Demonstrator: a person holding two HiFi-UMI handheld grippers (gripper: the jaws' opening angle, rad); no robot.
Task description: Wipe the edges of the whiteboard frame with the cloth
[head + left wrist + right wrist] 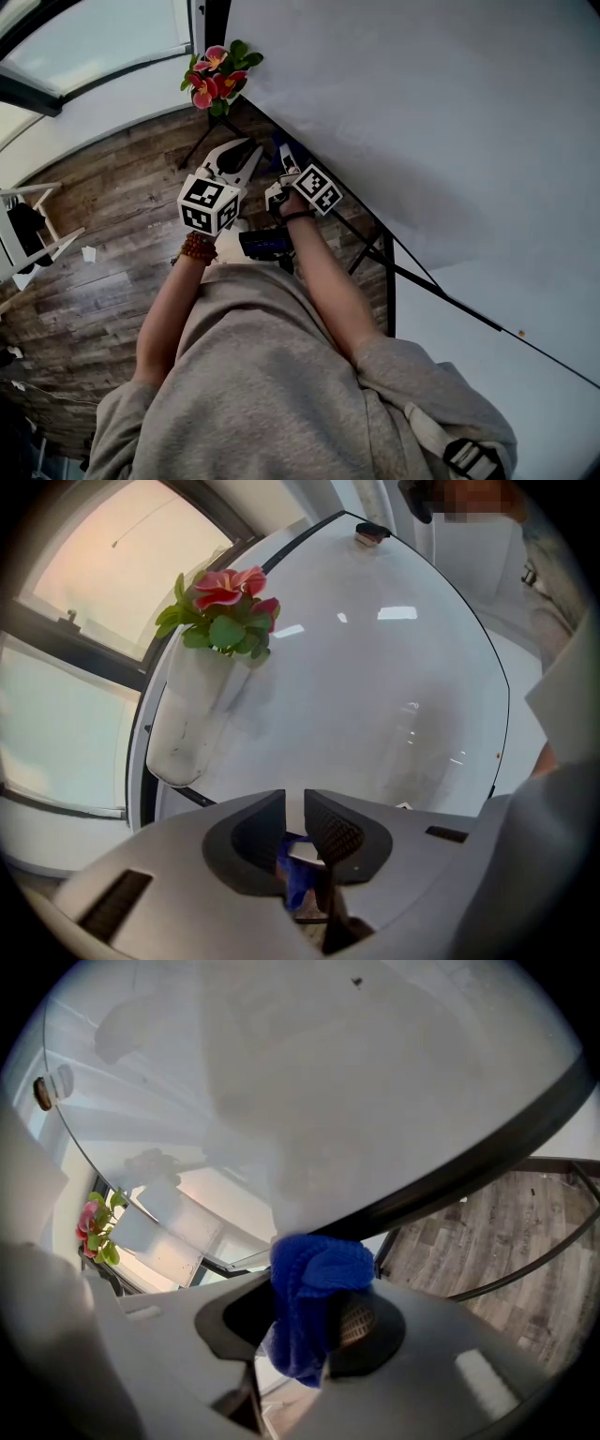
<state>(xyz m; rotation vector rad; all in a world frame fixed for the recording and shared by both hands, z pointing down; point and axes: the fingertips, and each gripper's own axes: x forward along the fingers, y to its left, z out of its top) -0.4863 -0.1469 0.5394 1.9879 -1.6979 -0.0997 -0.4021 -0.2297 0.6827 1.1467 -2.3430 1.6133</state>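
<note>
Flowers (217, 80) just beside whiteboard frame (441, 294)

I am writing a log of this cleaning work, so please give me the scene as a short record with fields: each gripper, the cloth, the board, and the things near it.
Left gripper: jaws slightly apart, nothing between them, facing the whiteboard
Right gripper: shut on the cloth
Cloth: blue, bunched, its top against the frame
Frame: thin black bar along the whiteboard's edge
Flowers: pink with green leaves, at the whiteboard's edge
Floor: wood planks
</note>
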